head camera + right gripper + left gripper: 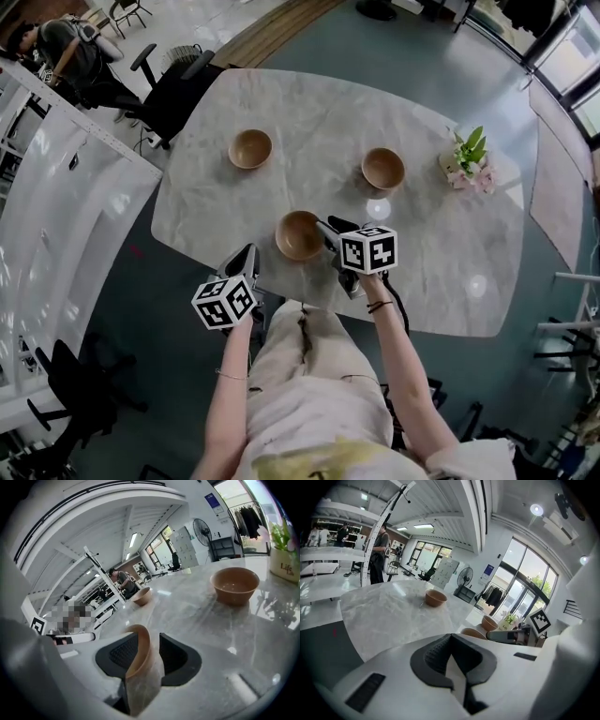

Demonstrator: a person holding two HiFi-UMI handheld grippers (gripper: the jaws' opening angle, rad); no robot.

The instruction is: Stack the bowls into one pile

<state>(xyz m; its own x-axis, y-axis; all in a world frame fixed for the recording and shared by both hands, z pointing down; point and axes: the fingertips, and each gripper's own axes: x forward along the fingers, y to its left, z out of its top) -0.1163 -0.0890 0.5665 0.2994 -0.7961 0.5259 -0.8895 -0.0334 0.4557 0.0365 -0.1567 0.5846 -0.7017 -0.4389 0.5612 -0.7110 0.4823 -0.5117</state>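
While the left claw [250, 251] clenches (empty), the right claw [325, 226] pinches the nearest bowl [296, 237].

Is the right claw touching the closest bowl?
Touching. The right gripper view shows the right claw closed on the bowl: its rim stands between the two pads, one pressed on each side of the wall.

The marble bench [309, 112] carries a flower pot [469, 161]. A bowl [383, 168] stands just left of the pot, a second bowl [250, 148] farther left.
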